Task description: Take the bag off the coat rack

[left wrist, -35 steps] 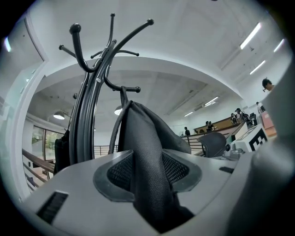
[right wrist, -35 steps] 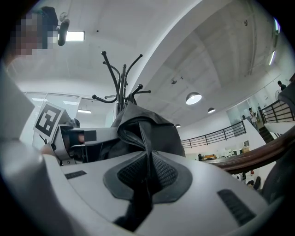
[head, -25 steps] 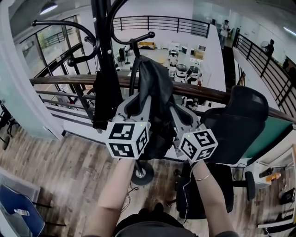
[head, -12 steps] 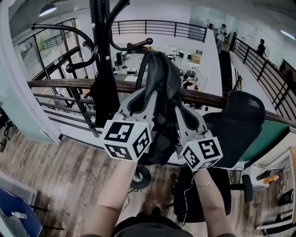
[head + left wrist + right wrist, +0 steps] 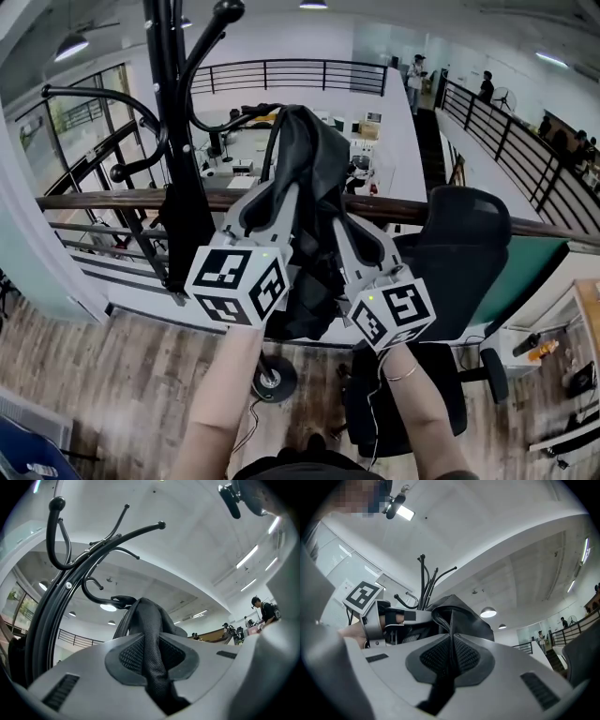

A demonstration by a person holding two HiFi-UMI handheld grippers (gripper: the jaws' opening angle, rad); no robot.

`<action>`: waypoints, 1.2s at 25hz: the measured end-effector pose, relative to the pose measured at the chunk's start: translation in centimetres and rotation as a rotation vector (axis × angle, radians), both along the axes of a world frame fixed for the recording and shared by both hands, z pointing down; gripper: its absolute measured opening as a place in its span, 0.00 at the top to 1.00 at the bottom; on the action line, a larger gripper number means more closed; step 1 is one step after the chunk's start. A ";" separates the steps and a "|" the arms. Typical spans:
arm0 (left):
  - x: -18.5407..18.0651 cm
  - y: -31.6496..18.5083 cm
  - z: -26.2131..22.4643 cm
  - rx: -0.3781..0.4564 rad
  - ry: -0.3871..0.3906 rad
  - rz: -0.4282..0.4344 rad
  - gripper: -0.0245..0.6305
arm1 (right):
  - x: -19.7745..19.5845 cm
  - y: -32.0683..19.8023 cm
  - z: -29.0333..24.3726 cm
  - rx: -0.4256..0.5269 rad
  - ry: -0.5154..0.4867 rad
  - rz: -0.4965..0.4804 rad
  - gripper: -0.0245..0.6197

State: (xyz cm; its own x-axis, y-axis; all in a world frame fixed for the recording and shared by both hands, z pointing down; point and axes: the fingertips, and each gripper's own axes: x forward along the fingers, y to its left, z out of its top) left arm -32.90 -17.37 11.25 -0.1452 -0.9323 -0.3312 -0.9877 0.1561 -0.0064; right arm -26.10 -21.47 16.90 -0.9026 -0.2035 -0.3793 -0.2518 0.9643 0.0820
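The left gripper [image 5: 278, 195] is clamping a thick fold of black woven fabric. Its jaws have just been closing tighter, and the cloth is filling the gap between its pads [image 5: 131, 656]. The right gripper [image 5: 339, 228] is pinching a thinner edge of the same material, its pads [image 5: 436, 658] sitting almost together. Both are pointing upward side by side, the left one at nine o'clock of the right.

The bag [image 5: 314, 155] is hanging at twelve o'clock from the two grippers, in front of the railing [image 5: 103, 199]. The coat rack [image 5: 173, 141] is standing at nine o'clock of it, and an office chair [image 5: 469, 244] is sitting at four o'clock. The bag's top is lying at the tip of a curved hook [image 5: 234, 120] reaching out from the rack's pole. In the left gripper view the strap [image 5: 123, 620] is seemingly running over that hook's end, so the bag is probably not yet free.

The bag is looking soft and limp, draping and creasing around the jaws rather than holding a shape, so it is likely to sag and swing once loose. Its coarse weave is probably giving the pads good friction, and nothing about it is suggesting fragility. Its weight is looking modest, though its contents are not showing. The two holds on the upper body are supporting it evenly. A hold closer to the strap, near the hook, would be giving better control for lifting the loop up and off toward three o'clock.
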 end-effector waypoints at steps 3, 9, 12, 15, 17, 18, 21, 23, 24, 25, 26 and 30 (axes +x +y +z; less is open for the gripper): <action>0.2 -0.8 -0.2 -0.002 -0.003 0.021 0.84 | 0.3 -0.5 -0.2 -0.004 0.002 0.024 0.92; 1.8 -2.7 -0.9 -0.015 -0.029 0.069 0.85 | 2.0 -1.5 -0.7 -0.012 -0.003 0.073 0.92; 2.8 -3.3 -0.8 -0.013 -0.027 0.102 0.85 | 3.1 -1.8 -0.7 -0.008 -0.003 0.101 0.92; 3.9 -3.7 -0.6 -0.015 -0.022 0.137 0.85 | 4.2 -2.1 -0.5 -0.007 -0.002 0.127 0.92; 4.9 -4.0 -0.4 -0.019 -0.020 0.162 0.85 | 5.3 -2.2 -0.4 -0.012 0.000 0.150 0.92; 5.4 -4.1 -0.3 -0.022 -0.018 0.177 0.85 | 6.0 -2.2 -0.2 -0.016 0.003 0.163 0.92; 7.1 -4.4 0.2 -0.031 -0.012 0.220 0.85 | 7.7 -2.1 0.2 -0.024 0.009 0.199 0.92; 8.1 -4.4 0.5 -0.037 -0.007 0.248 0.85 | 8.9 -1.9 0.5 -0.034 0.015 0.229 0.92; 8.7 -4.4 0.7 -0.040 -0.007 0.262 0.85 | 9.5 -1.7 0.7 -0.039 0.019 0.245 0.92; 9.3 -4.4 0.9 -0.044 -0.007 0.277 0.85 | 10.1 -1.5 0.9 -0.043 0.021 0.260 0.92; 9.8 -4.3 1.2 -0.049 -0.007 0.291 0.84 | 10.6 -1.3 1.1 -0.047 0.024 0.274 0.92; 11.8 -3.7 2.2 -0.069 -0.002 0.346 0.85 | 12.6 -0.2 2.1 -0.070 0.032 0.323 0.92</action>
